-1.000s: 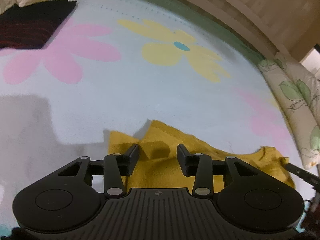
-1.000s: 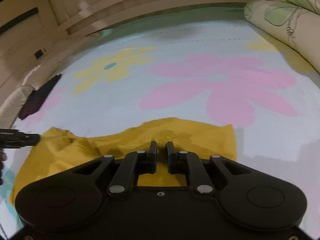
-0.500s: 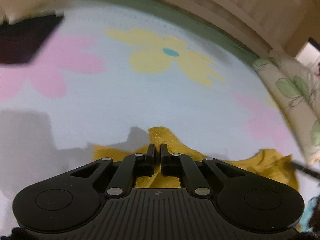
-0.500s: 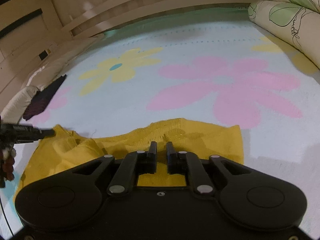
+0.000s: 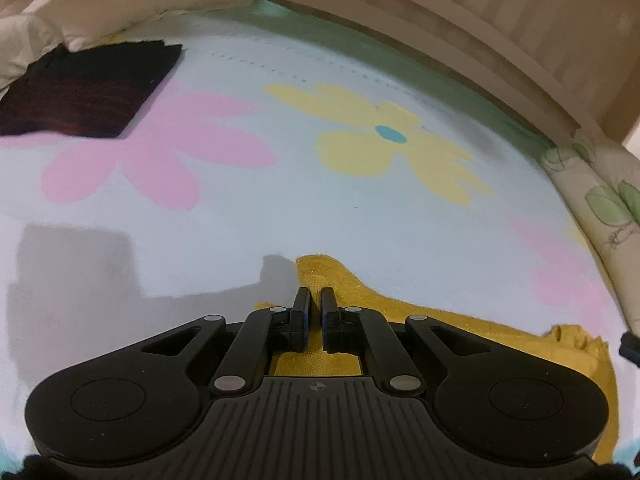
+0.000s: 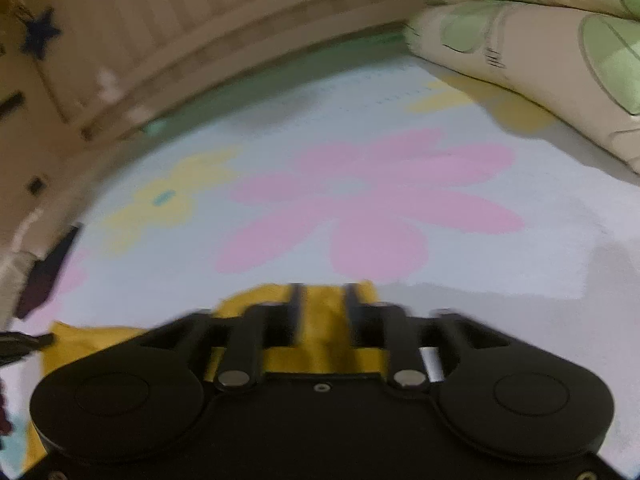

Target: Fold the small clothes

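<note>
- Surroundings, left wrist view: your bedspread (image 5: 360,232) is pale blue with pink and yellow flowers. A dark folded cloth (image 5: 88,92) lies at 10 o'clock, well apart from the work. A leaf-print pillow (image 5: 600,200) lines the edge at 3 o'clock, and a wooden bed frame (image 5: 480,40) curves across 12 to 2 o'clock.
- Obstructions: nothing lies on the bedspread ahead of either gripper. Your right wrist view is motion-blurred, so fine detail there cannot be judged.
- Task item: the yellow garment (image 5: 460,328) lies flat at 6 o'clock in both views, mostly hidden under the gripper bodies. One peak of it rises just beyond your left fingertips.
- Left gripper (image 5: 311,300): fingers closed, pinching the yellow garment's raised edge.
- Right gripper (image 6: 322,300): jaws opening, fingers (image 6: 295,312) apart over the garment, with its fabric between them but not pressed.
- Change since a second ago: your left gripper stood open over the garment and has now clamped on it. Your right gripper was clamped on the far hem and is letting go. The garment's hem now reaches less far to the right of your right gripper.
</note>
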`<state>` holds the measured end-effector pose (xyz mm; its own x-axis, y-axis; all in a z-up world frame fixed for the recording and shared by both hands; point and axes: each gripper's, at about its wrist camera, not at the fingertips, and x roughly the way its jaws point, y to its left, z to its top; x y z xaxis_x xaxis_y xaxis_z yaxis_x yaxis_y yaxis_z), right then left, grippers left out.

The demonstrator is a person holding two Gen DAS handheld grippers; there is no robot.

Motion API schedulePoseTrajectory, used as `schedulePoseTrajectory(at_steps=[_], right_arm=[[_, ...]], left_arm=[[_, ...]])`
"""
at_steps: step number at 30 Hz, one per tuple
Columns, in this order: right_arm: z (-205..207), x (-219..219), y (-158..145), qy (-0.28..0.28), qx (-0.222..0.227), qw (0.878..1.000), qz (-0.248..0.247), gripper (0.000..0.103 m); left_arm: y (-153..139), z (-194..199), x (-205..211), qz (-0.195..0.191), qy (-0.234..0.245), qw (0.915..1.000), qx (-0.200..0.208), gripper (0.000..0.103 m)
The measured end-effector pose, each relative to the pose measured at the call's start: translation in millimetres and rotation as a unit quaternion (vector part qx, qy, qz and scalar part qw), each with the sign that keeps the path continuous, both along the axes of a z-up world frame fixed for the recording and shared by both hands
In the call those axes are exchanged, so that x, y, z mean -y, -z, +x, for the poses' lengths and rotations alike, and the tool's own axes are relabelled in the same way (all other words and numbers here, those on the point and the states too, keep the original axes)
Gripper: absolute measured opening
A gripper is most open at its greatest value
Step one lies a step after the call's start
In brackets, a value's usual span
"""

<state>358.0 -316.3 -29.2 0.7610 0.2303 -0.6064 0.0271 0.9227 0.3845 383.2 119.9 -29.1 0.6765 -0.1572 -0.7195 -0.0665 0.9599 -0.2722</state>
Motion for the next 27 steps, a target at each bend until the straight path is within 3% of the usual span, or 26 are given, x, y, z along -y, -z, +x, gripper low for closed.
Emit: schedulePoseTrajectory(at_steps=[1, 3, 6, 7, 8, 9, 13, 16, 19, 22, 23, 24, 25, 26, 27], right_arm=[[1.4, -3.4, -0.7, -0.008, 0.001, 1.0, -0.006, 0.072], [5.2, -11.9, 3.1, -0.021, -0.012, 0.999, -0.025, 0.071], [10.8, -25.0, 14.5, -0.043, -0.031, 0.997, -0.05, 0.061], [13.6, -30.4, 18.7, -0.05, -0.044, 0.996, -0.063, 0.049], [16.0, -33.7, 21.6, -0.052, -0.054, 0.994, -0.074, 0.024], [14.7, -36.6, 21.5, -0.056, -0.049, 0.994, -0.079, 0.011], [-0.8, -33.4, -4.3, -0.021, 0.036, 0.993, -0.108, 0.011], [4.5, -14.5, 3.9, 0.013, 0.002, 0.996, -0.09, 0.01], [8.2, -9.3, 22.2, 0.018, -0.042, 0.994, -0.096, 0.01], [11.8, -4.0, 23.8, 0.023, -0.051, 0.996, -0.073, 0.021], [11.6, -4.3, 20.0, 0.025, -0.048, 0.996, -0.072, 0.039], [11.3, -2.9, 14.9, 0.03, -0.041, 0.996, -0.072, 0.05], [5.4, -2.8, 10.9, 0.034, -0.032, 0.997, -0.068, 0.068], [3.8, -2.1, 5.7, 0.034, -0.023, 0.997, -0.061, 0.079], [3.8, -1.1, 2.3, 0.03, -0.022, 0.998, -0.054, 0.08]], left_arm=[[-0.7, 0.1, -0.1, -0.001, 0.002, 1.0, 0.001, 0.005], [-1.1, -0.2, -0.8, -0.003, 0.003, 1.0, 0.002, 0.005], [-1.0, -1.3, -0.7, -0.002, 0.006, 1.0, 0.0, 0.005], [-0.6, 0.2, -1.3, -0.001, 0.008, 1.0, 0.0, 0.005], [-1.3, -1.0, -1.2, 0.001, 0.01, 0.9999, 0.001, 0.005], [-2.4, -0.1, -1.7, 0.001, 0.012, 0.9999, 0.006, 0.005], [-13.8, -6.5, -0.1, 0.017, 0.032, 0.9984, 0.043, 0.005], [-6.4, -3.7, 2.4, 0.046, 0.034, 0.998, 0.024, 0.007], [8.7, 0.9, -5.3, 0.037, 0.01, 0.9992, -0.01, 0.007], [7.2, 1.8, -8.9, 0.044, 0.0, 0.9989, -0.016, 0.007], [2.4, 1.2, -8.0, 0.055, -0.003, 0.9984, -0.012, 0.007], [-3.6, 0.1, -6.2, 0.062, -0.004, 0.998, -0.004, 0.008], [-9.8, -1.5, -3.5, 0.065, 0.002, 0.9979, 0.005, 0.017], [-15.9, -3.6, 0.1, 0.065, 0.011, 0.9977, 0.013, 0.026], [-20.8, -5.9, 4.6, 0.064, 0.022, 0.9975, 0.019, 0.04]])
